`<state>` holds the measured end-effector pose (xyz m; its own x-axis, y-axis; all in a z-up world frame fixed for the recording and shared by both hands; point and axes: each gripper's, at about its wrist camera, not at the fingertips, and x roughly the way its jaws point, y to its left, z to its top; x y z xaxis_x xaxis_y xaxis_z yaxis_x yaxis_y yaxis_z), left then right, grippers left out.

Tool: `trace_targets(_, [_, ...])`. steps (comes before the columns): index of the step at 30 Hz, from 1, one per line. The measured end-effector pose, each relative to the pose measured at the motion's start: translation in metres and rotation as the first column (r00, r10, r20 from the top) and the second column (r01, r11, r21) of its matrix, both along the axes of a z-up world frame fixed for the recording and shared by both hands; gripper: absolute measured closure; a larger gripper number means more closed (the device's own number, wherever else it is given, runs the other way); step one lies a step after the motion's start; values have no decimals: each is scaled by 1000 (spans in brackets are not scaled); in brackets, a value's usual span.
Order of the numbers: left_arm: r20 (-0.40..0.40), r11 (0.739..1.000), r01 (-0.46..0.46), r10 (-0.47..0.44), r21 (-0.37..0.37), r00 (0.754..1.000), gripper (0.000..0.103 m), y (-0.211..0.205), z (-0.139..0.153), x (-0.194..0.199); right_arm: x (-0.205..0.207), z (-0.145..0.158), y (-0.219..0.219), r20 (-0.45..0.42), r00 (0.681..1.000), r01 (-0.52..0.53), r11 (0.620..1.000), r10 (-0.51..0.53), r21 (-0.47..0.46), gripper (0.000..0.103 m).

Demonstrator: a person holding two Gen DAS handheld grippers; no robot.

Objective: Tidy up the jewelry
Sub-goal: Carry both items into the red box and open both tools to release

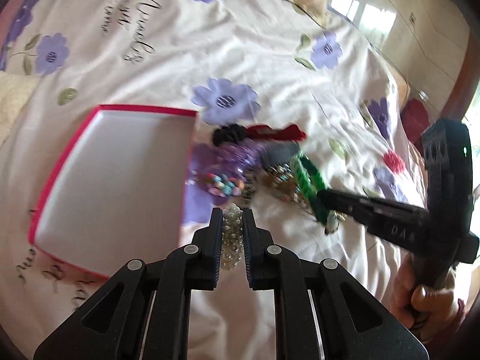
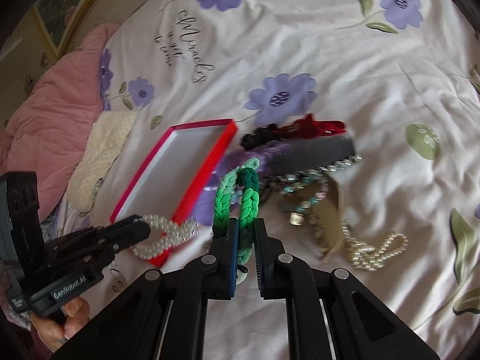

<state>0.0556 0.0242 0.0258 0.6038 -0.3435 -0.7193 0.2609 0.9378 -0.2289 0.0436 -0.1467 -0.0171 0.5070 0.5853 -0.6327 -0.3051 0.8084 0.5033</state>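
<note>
My left gripper [image 1: 232, 214] is shut on a pearl bead bracelet [image 1: 231, 237], held above the bed just right of an open red box [image 1: 114, 177] with a white inside. In the right wrist view the left gripper [image 2: 144, 228] holds the pearl bracelet [image 2: 168, 234] over the red box's [image 2: 180, 174] near corner. My right gripper [image 2: 246, 225] is shut on a green braided bracelet [image 2: 240, 198], lifted above the jewelry pile. In the left wrist view the right gripper [image 1: 322, 198] holds the green bracelet [image 1: 309, 180].
A pile lies right of the box: a grey comb [image 2: 315, 150], a red hair clip [image 2: 312, 127], a black scrunchie [image 2: 258, 138], beaded chains [image 2: 303, 192], a pearl strand [image 2: 378, 249], colourful beads [image 1: 225, 186]. A floral bedsheet [image 2: 330, 60] lies underneath; a pink pillow [image 2: 51, 114] is at left.
</note>
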Motion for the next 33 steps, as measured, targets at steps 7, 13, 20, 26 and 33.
trace_targets(7, [29, 993, -114, 114, 4, 993, 92, 55, 9, 8, 1, 7, 57, 20, 993, -113, 993, 113, 16, 94])
trace_targets(13, [16, 980, -200, 200, 17, 980, 92, 99, -4, 22, 8, 4, 108, 16, 979, -203, 979, 202, 27, 94])
trace_targets(20, [-50, 960, -275, 277, 46, 960, 92, 139, -42, 44, 24, -15, 164, -14, 955, -297, 955, 298, 23, 94])
trace_targets(26, [-98, 951, -304, 308, 53, 947, 92, 158, -63, 51, 31, -38, 190, -69, 933, -355, 935, 354, -3, 93])
trace_targets(33, [-165, 942, -322, 334, 96, 928, 92, 166, -85, 50, 31, -46, 201, -83, 924, -378, 925, 374, -41, 91])
